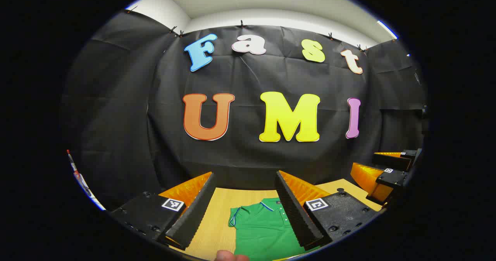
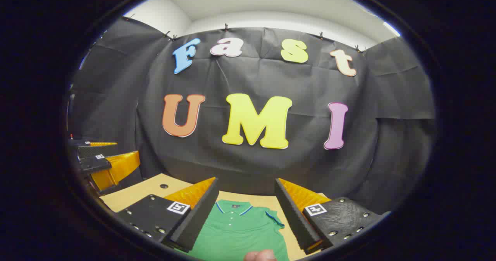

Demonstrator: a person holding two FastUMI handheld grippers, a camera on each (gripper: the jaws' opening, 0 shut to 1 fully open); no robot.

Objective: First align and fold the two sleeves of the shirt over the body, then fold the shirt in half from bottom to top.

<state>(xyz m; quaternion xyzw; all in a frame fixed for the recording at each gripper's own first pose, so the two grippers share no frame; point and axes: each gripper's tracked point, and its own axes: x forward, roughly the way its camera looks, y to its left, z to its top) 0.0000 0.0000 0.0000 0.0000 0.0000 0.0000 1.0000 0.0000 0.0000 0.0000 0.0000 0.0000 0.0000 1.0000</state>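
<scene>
Green shirt (image 2: pixel 236 234) lies flat bottom-centre on the table (image 1: pixel 217 218), sleeves unfolded; left gripper (image 1: pixel 248 210) and right gripper (image 2: pixel 244 214) both wide, empty; everything's left.

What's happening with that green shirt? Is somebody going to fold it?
A person is holding two grippers above a green polo shirt that lies flat on a wooden table. The left gripper and the right gripper are both open and hold nothing. The shirt looks spread out, with its collar toward the black cloth wall and its short sleeves out to the sides. No fold is visible yet, so the folding seems about to start.
</scene>
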